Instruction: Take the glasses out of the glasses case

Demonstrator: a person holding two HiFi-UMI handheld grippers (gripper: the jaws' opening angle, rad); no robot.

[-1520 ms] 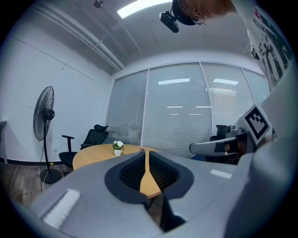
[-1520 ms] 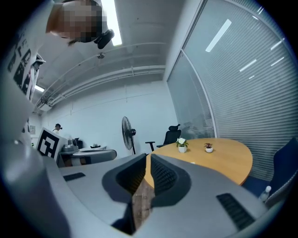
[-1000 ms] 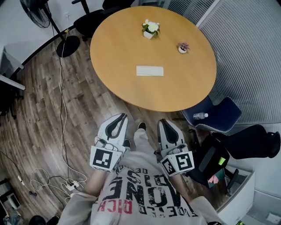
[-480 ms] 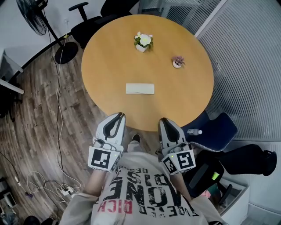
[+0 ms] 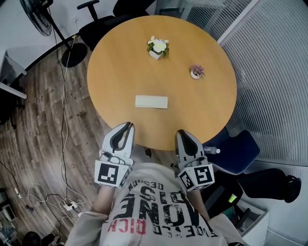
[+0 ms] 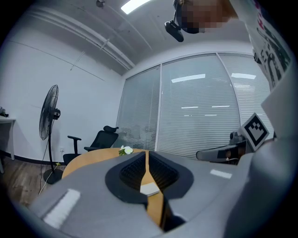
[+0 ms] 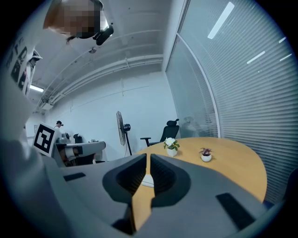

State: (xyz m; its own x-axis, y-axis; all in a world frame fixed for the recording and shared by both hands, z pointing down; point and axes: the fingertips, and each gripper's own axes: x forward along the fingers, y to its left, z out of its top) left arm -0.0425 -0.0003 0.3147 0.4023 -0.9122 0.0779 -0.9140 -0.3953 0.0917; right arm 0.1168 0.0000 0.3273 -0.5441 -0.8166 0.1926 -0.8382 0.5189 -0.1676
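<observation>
A white closed glasses case (image 5: 151,102) lies flat on the round wooden table (image 5: 207,110), a little nearer than its middle. My left gripper (image 5: 128,125) hovers at the table's near edge, short of the case and slightly left of it, its jaws together and empty. My right gripper (image 5: 182,133) is at the same edge, to the right of the case, shut and empty. In the left gripper view the case (image 6: 150,188) shows through the slit between the jaws of that gripper (image 6: 146,155). The right gripper view shows the case (image 7: 148,182) beyond the right gripper (image 7: 148,158).
A white pot of flowers (image 5: 157,47) and a small pink plant pot (image 5: 196,72) stand on the far half of the table. A black office chair (image 5: 103,14) and a fan (image 5: 38,17) are behind it. A blue chair (image 5: 236,149) with a bottle is at right. Cables (image 5: 62,120) cross the floor at left.
Both grippers have moved forward from over the floor to the table's near edge. The case now lies much closer to them.
</observation>
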